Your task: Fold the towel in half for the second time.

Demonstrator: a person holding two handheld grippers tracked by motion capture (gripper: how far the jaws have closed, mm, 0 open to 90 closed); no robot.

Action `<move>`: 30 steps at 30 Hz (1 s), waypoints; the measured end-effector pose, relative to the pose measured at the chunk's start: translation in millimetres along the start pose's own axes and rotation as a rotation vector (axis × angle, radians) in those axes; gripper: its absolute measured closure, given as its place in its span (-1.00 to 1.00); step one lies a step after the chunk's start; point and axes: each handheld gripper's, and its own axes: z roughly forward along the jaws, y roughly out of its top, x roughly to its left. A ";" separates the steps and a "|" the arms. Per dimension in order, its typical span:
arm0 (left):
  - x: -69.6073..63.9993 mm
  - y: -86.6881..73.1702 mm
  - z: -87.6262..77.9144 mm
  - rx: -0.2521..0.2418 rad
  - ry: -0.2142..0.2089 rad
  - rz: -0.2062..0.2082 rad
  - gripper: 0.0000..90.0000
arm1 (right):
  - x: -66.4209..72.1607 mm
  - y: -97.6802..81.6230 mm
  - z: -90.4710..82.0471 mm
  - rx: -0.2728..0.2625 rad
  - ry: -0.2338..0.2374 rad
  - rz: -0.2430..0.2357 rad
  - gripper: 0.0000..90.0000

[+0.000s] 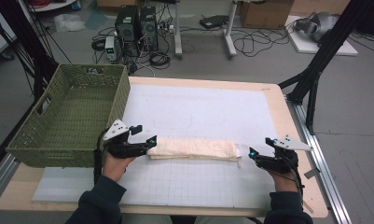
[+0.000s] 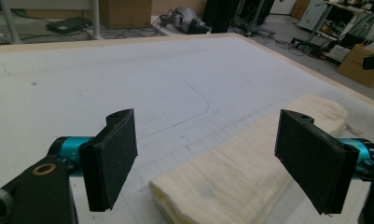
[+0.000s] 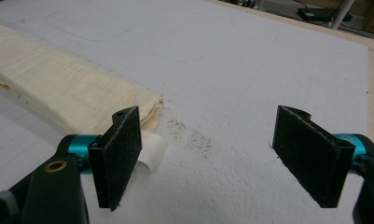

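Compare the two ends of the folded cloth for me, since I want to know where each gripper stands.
The left gripper reaches the folded cloth at its left end, which lies between its open jaws; the right gripper stands off the right end, with bare white mat between its open jaws. The left end looks plain and rounded; the right end shows a small white tag. Both ends lie flat on the mat, ungripped.

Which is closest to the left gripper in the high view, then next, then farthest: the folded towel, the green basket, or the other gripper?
1. Folded towel: its end lies right at the left gripper, on the side toward the table's middle.
2. Green basket: just beyond, on the gripper's outer side and behind it.
3. Right gripper: farthest, past the towel's other end.
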 end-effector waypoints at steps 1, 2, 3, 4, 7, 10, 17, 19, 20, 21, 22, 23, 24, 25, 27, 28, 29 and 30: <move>0.0 0.0 0.0 0.002 -0.002 0.002 -0.53 | -0.6 -0.1 -0.2 0.000 -0.002 -0.001 -0.50; -0.2 -0.2 0.2 0.002 -0.003 0.002 -0.53 | -1.2 -0.4 0.0 -0.003 -0.008 0.001 -0.51; 0.1 -0.3 0.4 0.008 -0.002 0.007 -0.53 | -1.8 -0.6 0.1 0.000 -0.009 -0.001 -0.51; 0.2 -0.6 0.9 0.008 -0.001 0.007 -0.53 | -1.9 -0.9 0.3 0.005 -0.010 0.003 -0.51; 0.7 -1.1 1.6 0.016 0.001 0.009 -0.53 | -3.0 -2.0 2.1 0.010 -0.012 -0.002 -0.51; 1.6 -1.6 2.1 0.017 0.001 0.006 -0.53 | -3.2 -2.6 2.6 0.015 -0.013 -0.001 -0.51; 1.5 0.0 -0.6 -0.010 0.007 0.011 -0.53 | -6.7 -3.2 -2.4 -0.002 -0.033 0.020 -0.58; 0.5 0.0 -0.5 -0.012 -0.002 0.008 -0.53 | -7.5 -3.7 -4.2 -0.007 -0.045 0.025 -0.61; 0.2 -0.1 -0.4 -0.011 -0.007 0.013 -0.53 | -8.1 -3.9 -4.7 -0.010 -0.052 0.028 -0.62; 0.0 -0.3 -0.5 -0.009 -0.010 0.016 -0.53 | -8.1 -4.1 -5.0 -0.009 -0.056 0.037 -0.64; -0.2 -0.5 -0.7 -0.010 -0.015 0.015 -0.53 | -9.1 -4.1 -4.8 -0.013 -0.056 0.033 -0.65; 0.2 -0.6 -0.9 -0.011 -0.019 0.015 -0.53 | -9.0 -4.0 -4.4 -0.013 -0.060 0.041 -0.70; 0.8 -0.7 -0.9 -0.014 -0.019 0.011 -0.53 | -8.8 -3.9 -3.7 -0.014 -0.064 0.044 -0.74; 1.7 -0.7 -1.3 -0.012 -0.016 0.010 -0.53 | -8.9 -4.1 -2.9 -0.018 -0.058 0.043 -0.74; 2.5 -0.7 -2.1 -0.011 -0.012 0.003 -0.52 | -8.1 -4.3 -1.5 -0.018 -0.053 0.035 -0.74; 2.6 -0.6 -2.5 -0.013 -0.012 0.002 -0.52 | -7.4 -4.1 -1.2 -0.017 -0.055 0.030 -0.74; 2.5 -0.5 -2.7 -0.018 -0.012 -0.001 -0.52 | -7.0 -3.8 -1.0 -0.022 -0.056 0.025 -0.74; 2.5 -0.3 -2.9 -0.018 -0.011 0.000 -0.52 | -6.7 -3.3 -1.6 -0.026 -0.057 0.026 -0.74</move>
